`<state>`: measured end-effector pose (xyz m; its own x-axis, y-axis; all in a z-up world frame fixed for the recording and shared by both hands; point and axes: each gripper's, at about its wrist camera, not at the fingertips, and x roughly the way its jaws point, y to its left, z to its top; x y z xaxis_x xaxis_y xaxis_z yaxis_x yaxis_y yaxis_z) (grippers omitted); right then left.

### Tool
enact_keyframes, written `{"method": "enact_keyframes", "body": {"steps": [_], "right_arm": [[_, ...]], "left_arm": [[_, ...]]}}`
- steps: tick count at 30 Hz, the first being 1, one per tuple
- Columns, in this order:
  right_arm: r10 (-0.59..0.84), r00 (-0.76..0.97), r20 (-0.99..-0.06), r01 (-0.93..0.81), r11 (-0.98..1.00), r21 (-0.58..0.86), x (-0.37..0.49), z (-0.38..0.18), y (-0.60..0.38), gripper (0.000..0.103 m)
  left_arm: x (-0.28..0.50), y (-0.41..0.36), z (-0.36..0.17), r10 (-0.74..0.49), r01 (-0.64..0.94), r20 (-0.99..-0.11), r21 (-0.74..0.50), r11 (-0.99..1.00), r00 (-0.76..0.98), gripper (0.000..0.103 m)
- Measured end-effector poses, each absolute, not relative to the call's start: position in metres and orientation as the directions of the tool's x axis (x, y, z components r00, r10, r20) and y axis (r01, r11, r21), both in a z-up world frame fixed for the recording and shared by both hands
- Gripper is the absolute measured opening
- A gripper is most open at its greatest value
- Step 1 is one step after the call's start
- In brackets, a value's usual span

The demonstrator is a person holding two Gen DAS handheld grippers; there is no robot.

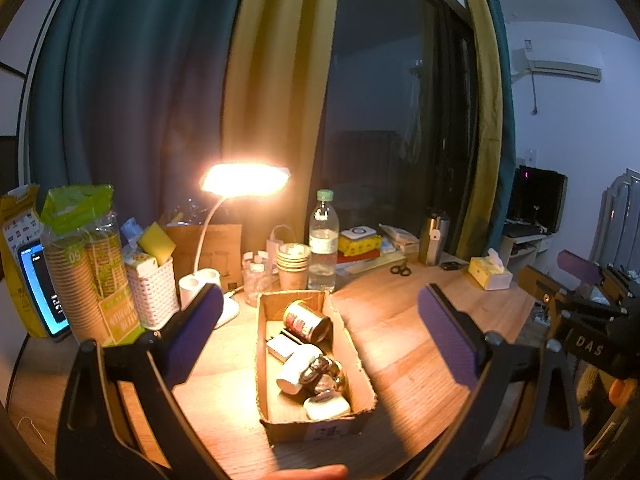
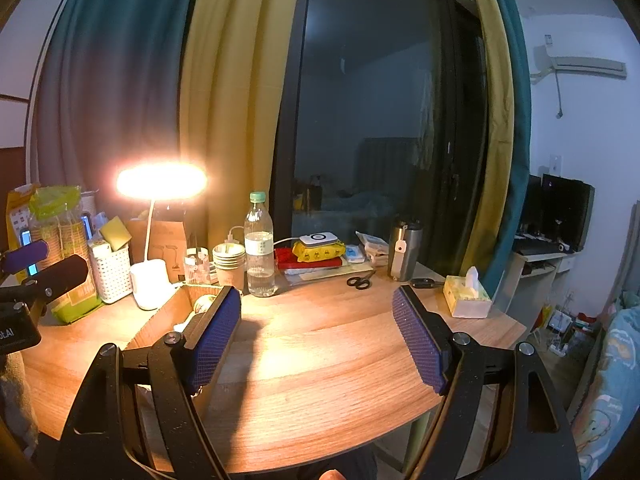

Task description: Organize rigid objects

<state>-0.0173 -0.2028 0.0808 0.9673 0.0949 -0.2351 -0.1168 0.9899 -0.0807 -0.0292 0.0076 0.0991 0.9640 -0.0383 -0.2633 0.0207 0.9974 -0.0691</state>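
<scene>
We see the wooden bench [image 2: 320, 344] w/ a cardboard box [image 1: 356, 364] at 12 o'clock of our left gripper [image 1: 320, 336], holding a tin can [image 1: 306, 322] on its side among small items. Left gripper and right gripper [image 2: 316, 338]: both released, jaws wide, nothing between.

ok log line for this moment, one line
left gripper: open, above cardboard box | right gripper: open, over bare table | box holds can, small items

Can [image 1: 306, 322] in box [image 1: 362, 376] — bottle [image 1: 323, 240] behind, on table [image 1: 404, 344]
</scene>
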Motion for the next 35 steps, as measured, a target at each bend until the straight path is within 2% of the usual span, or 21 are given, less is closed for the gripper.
{"method": "enact_keyframes", "body": {"steps": [35], "right_arm": [[0.093,0.967,-0.237,-0.116,0.99,-0.083,-0.017,0.083,-0.2057,0.081]], "left_arm": [[-0.0294,0.0073,0.0974,-0.05,0.024,-0.279,-0.095,0.995,0.959,0.099]]}}
